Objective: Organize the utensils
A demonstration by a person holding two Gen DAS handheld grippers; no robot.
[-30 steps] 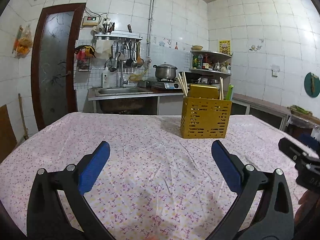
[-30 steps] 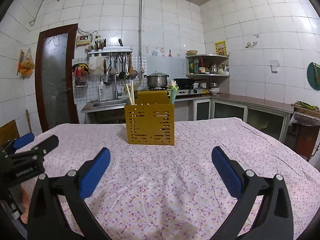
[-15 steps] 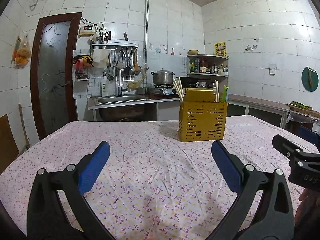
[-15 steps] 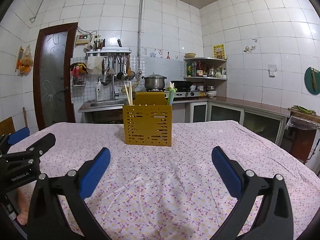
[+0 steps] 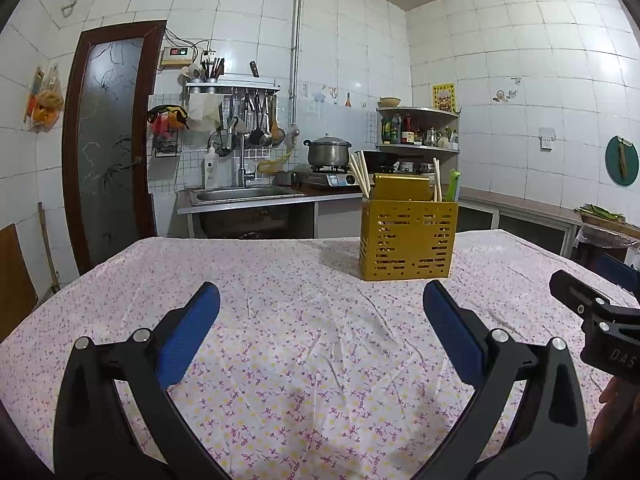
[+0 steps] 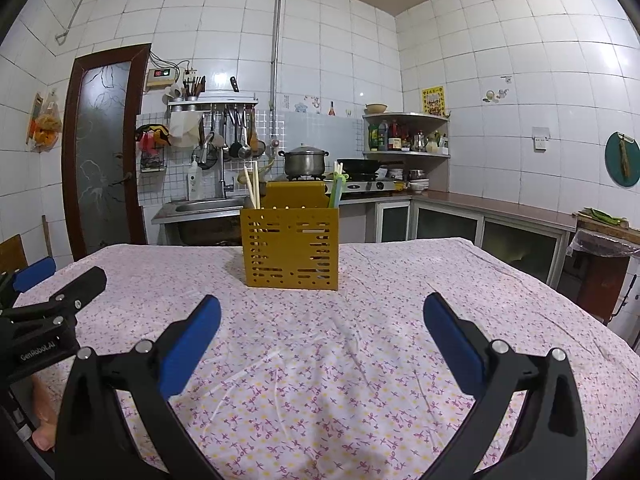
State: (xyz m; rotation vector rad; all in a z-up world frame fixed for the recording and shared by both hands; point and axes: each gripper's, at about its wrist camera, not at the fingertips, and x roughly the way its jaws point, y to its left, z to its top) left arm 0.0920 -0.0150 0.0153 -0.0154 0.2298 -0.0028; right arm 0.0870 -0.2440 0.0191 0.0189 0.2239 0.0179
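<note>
The yellow utensil holder [image 5: 408,240] stands upright on the floral tablecloth [image 5: 300,340], at about one o'clock from the left gripper [image 5: 320,308] and close to twelve o'clock from the right gripper [image 6: 320,316], toward the far side of the table. Its long axis is vertical and its slotted front wall faces both cameras. Pale chopsticks [image 6: 252,186] rise from its left end, leaning toward eleven o'clock, and a green utensil [image 6: 336,190] rises from its right end, tipped toward one o'clock; in the left wrist view a further pale stick [image 5: 437,180] stands nearly straight up beside the green one.

Compared with a second ago, the holder sits lower in both views and more wall and ceiling shows above it, so both cameras have tilted upward slightly. In the left wrist view the right gripper's black body at three o'clock has shifted a little left and up. The holder itself has not moved on the cloth.

Both tongs are spread wide, their blue pads [image 5: 188,328] far apart with only bare cloth between them. Neither holds nor touches anything; they hang above the near part of the table, well apart from the holder. The left gripper's black body shows at nine o'clock in the right wrist view.
</note>
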